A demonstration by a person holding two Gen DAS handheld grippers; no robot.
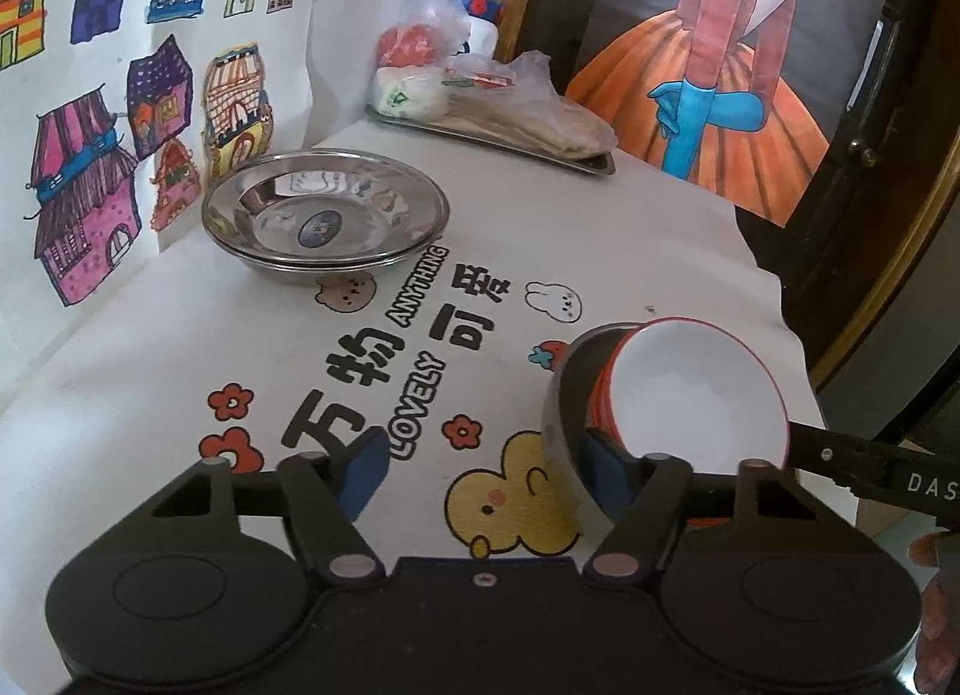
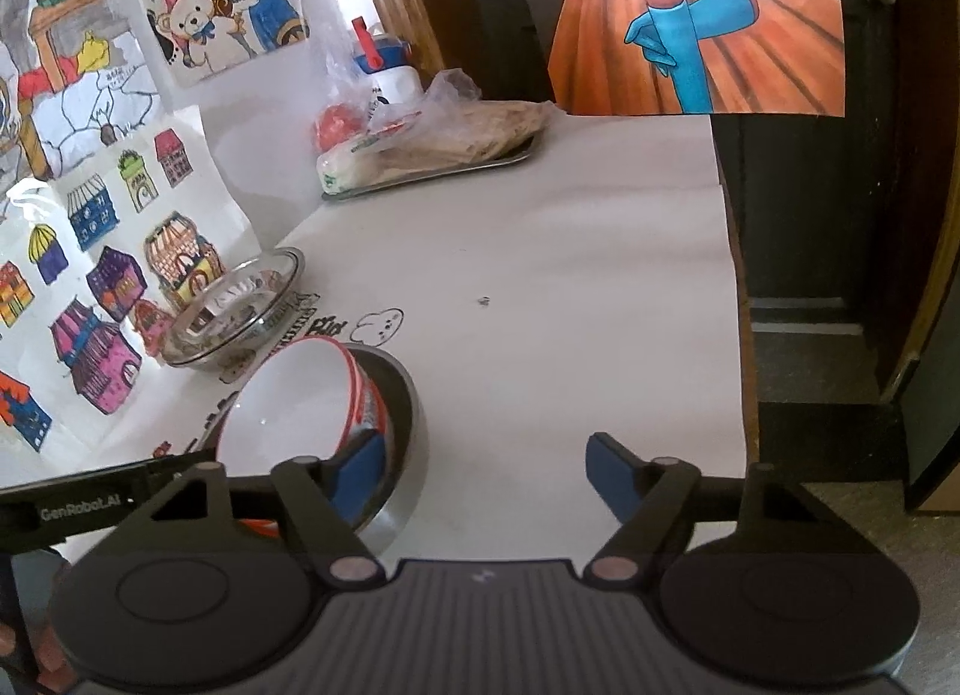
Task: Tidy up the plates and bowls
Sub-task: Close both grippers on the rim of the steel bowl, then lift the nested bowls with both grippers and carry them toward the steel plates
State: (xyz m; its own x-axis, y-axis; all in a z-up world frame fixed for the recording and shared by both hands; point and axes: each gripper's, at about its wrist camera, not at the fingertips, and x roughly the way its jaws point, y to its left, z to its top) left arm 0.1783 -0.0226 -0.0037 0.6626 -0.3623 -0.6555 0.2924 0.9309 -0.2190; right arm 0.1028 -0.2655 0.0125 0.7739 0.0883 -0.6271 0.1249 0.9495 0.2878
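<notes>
At the left, 2 shiny steel plates point(image 1: 324, 212) sit nested against the wall of children's drawings point(image 1: 90, 173), on a white printed tablecloth point(image 1: 240, 347). Behind them a flat metal tray point(image 1: 591, 161) holds crinkled plastic-bagged food. The left gripper point(image 1: 483, 470) spreads its blue-padded fingers wide, holding nothing. To the right, a glossy white ceramic bowl point(image 1: 702, 389) with a red-patterned outside leans tilted inside a round grey metal bowl point(image 2: 414, 425). The right gripper point(image 2: 483, 470) is likewise spread, 1 pad just beside that bowl's rim.
</notes>
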